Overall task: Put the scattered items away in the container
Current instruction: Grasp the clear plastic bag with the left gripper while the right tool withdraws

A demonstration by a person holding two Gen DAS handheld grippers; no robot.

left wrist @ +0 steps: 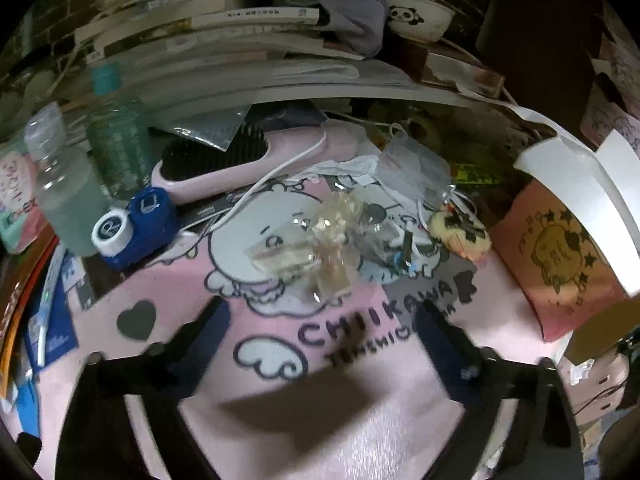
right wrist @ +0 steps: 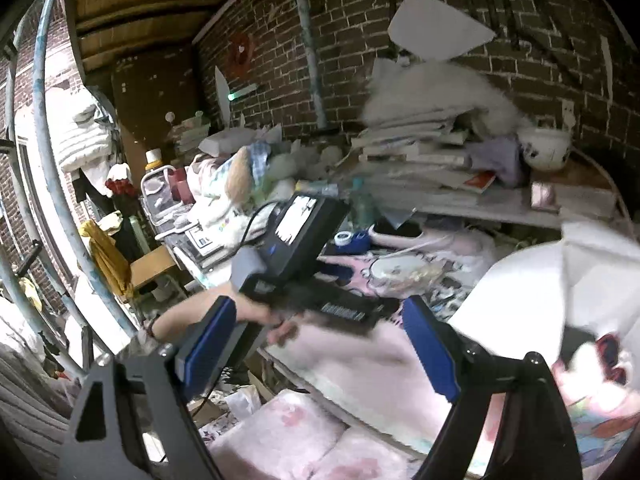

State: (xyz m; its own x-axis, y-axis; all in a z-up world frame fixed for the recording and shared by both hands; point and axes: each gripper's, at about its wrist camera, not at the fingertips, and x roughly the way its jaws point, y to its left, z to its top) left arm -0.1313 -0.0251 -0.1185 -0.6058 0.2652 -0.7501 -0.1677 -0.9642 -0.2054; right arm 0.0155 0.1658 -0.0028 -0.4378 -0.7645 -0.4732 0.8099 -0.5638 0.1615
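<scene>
a soft pink mat point(left wrist: 192, 288), printed with a white cartoon figure, two white wings and one dark heart, covers the desk. behind it a tall stack of books point(left wrist: 240, 40) lies flat, with one white panda bowl point(left wrist: 420, 16) and a lilac cloth on top. at the right edge stands the white container point(left wrist: 592, 184), smooth-walled and curved, beside a pink pouch point(left wrist: 560, 256) with a gold drawing.

the scattered items lie on the mat: one pink hairbrush point(left wrist: 240, 164) with black bristles, two bottles point(left wrist: 68, 184) of clear and green plastic, one blue lens case point(left wrist: 136, 224) with a white cap and a blue one, a crinkled clear wrapper point(left wrist: 316, 248) in the middle, one round yellow cookie charm point(left wrist: 460, 232), and a thin white cable.

the left gripper point(left wrist: 324, 336) hovers over the mat just short of the wrapper, its dark fingers wide apart with nothing between them. the right gripper point(right wrist: 316, 336), with flat blue pads, is likewise spread wide and empty; in its view a hand point(right wrist: 256, 316) grips the left one's black handle.
</scene>
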